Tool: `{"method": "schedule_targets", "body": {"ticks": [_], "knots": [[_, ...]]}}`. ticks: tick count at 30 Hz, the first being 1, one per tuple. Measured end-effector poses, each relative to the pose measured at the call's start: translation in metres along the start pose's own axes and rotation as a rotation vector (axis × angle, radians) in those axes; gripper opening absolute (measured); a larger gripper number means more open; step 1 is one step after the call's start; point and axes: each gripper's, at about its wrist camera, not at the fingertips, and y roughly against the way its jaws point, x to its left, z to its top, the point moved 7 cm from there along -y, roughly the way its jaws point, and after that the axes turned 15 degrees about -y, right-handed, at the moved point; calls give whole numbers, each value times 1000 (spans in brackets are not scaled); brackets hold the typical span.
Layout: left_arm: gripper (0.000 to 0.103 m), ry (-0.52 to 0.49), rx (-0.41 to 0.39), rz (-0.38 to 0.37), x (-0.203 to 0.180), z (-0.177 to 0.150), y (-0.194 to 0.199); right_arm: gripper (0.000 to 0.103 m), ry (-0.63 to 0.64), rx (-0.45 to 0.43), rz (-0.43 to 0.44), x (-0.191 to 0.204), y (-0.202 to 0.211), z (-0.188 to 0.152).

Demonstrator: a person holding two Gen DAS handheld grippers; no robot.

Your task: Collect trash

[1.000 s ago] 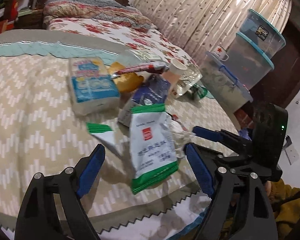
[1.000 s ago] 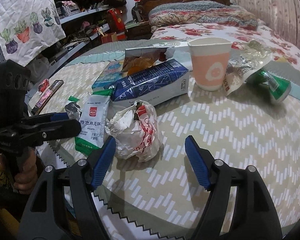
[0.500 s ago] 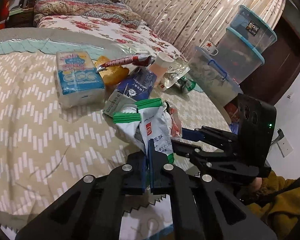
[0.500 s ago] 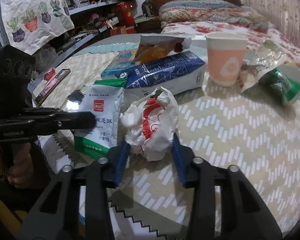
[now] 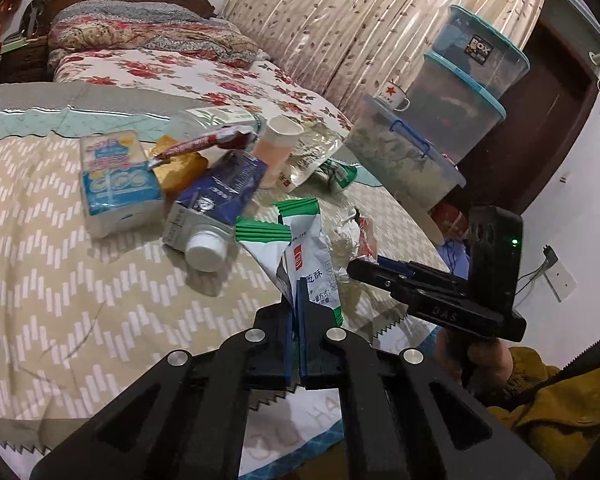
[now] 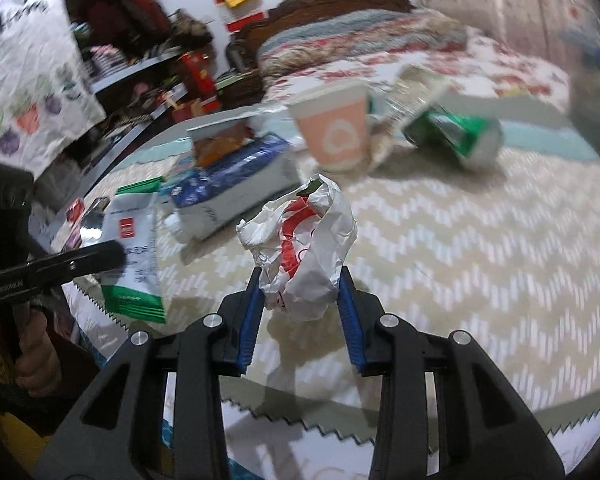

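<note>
My left gripper (image 5: 296, 312) is shut on a white and green snack wrapper (image 5: 304, 248) and holds it above the round table's near edge. The wrapper also shows in the right wrist view (image 6: 134, 240). My right gripper (image 6: 300, 280) is shut on a crumpled white and red paper wrapper (image 6: 304, 240) and holds it a little above the cloth. The right gripper shows at the right of the left wrist view (image 5: 380, 270). On the table lie a blue milk carton (image 5: 216, 200), a pink paper cup (image 5: 278, 148), a green can (image 6: 456, 134) and a tissue pack (image 5: 116, 172).
The table wears a beige zigzag cloth (image 5: 60, 280) with a saw-tooth hem. A snack bag with orange food (image 5: 188, 160) lies behind the carton. Stacked plastic storage boxes (image 5: 460, 100) stand at the right. A bed (image 5: 172, 68) lies behind the table, shelves (image 6: 140, 72) at the left.
Both grippers closed from open: the left on the green and white wrapper, the right on the crumpled wrapper. Both have lifted their trash off the cloth. The right view now blurs with motion.
</note>
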Motion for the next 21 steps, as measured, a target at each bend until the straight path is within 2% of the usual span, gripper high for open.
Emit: {"method": "schedule_targets", "body": {"ticks": [21], "knots": [[2, -23, 30, -6, -15, 5, -16, 38, -83, -48, 0, -28, 13, 4]]}}
